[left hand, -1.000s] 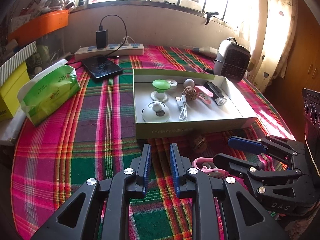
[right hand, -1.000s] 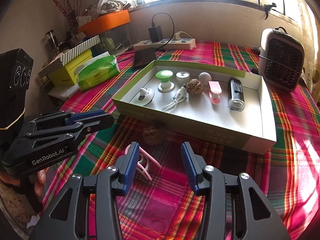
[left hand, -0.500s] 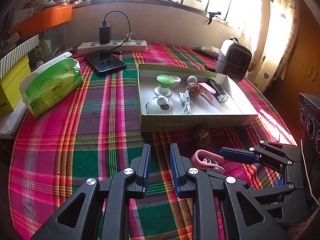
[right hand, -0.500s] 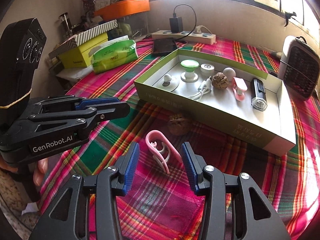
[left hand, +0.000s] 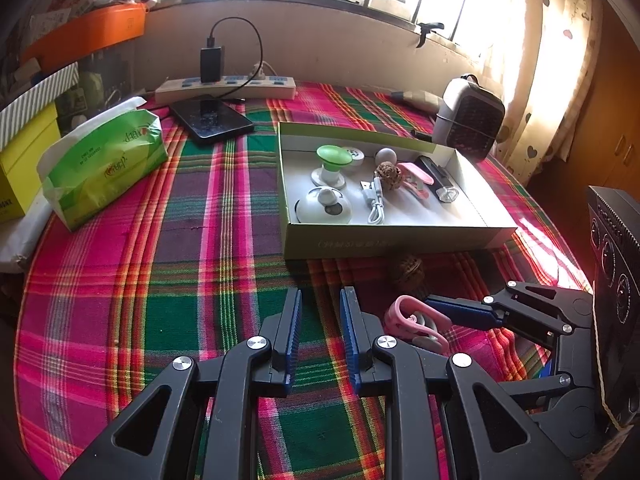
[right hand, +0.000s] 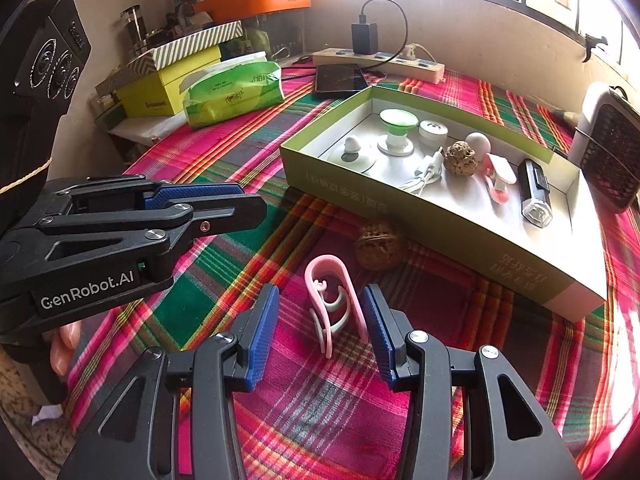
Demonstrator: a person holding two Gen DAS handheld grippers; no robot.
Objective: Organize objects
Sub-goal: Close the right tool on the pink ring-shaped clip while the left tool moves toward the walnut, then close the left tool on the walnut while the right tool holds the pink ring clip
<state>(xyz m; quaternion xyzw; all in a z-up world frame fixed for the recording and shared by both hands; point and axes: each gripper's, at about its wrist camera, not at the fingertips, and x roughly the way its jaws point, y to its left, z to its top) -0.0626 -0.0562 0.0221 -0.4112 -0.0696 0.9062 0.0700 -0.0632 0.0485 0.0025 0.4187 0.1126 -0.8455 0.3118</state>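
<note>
Right gripper (right hand: 320, 322) fingers set wide, straddling the pink clip (right hand: 334, 300) on the plaid tablecloth (right hand: 248, 136); whether the right pad touches the clip is hard to tell, probably just beside it. In the left wrist view the same clip (left hand: 412, 320) is half hidden behind the left finger and the right gripper's (left hand: 460, 314) blue pad, so its shape reads only from the right wrist view. Left gripper (left hand: 319, 334) fingers narrow, a slim gap, nothing between them, hovering over bare cloth. The right wrist view shows the left gripper (right hand: 224, 200) side-on, gap not readable there, and a fingertip of the person's hand (right hand: 64, 346) under it, cut off.

Walnut (right hand: 378, 250) lies on the cloth between clip and box (right hand: 440, 220), close to the box wall; dim in shadow in the left view (left hand: 408, 270). Inside the box: green-topped stand (left hand: 332, 164), white cable (left hand: 374, 202), second walnut (left hand: 388, 174), another pink clip (left hand: 416, 178), black flashlight (left hand: 438, 178).

Versus half a second ago, the right fingers have closed in around the clip, which sat ahead of them; the left gripper's gap is unchanged.
</note>
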